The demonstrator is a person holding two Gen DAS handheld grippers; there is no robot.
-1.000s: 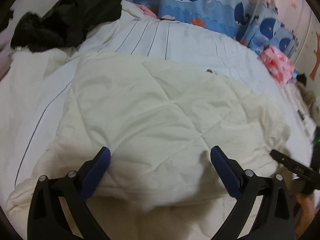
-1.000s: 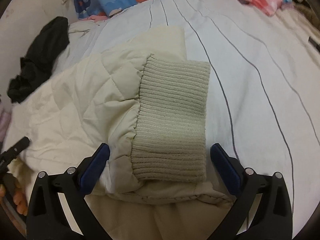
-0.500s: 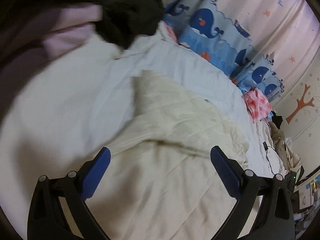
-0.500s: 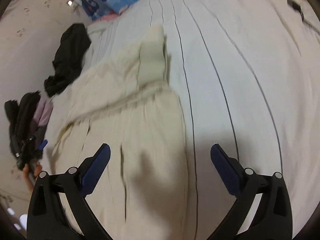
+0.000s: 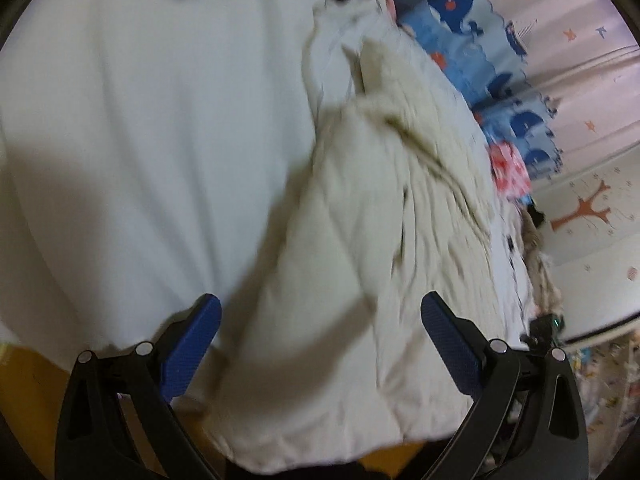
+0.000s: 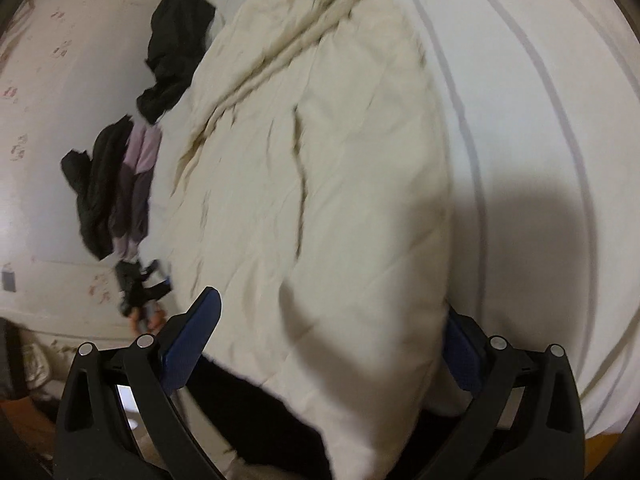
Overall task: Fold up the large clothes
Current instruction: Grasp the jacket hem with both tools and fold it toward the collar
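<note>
A large cream quilted jacket (image 5: 360,264) lies stretched along the bed, its near end hanging toward me; it also shows in the right wrist view (image 6: 320,184). My left gripper (image 5: 320,344) is open, its blue fingers (image 5: 192,348) wide apart on either side of the jacket's near end. My right gripper (image 6: 332,340) is open too, with the jacket's near edge draped between its fingers (image 6: 192,336) and hiding part of the right one. The left gripper and the hand holding it show at the bed's left edge in the right wrist view (image 6: 140,292). Both views are motion blurred.
White striped bedsheet (image 6: 540,128) covers the bed. Black clothing (image 6: 176,44) and a dark and lilac pile (image 6: 116,192) lie at the far left. Blue whale-print pillows (image 5: 460,16) and a pink-red item (image 5: 510,168) sit at the head. Pink curtain and wall lie beyond.
Both grippers have pulled back from over the jacket toward the bed's near end and tilted. The jacket now lies lengthwise away from me, and the ribbed cuff is out of sight.
</note>
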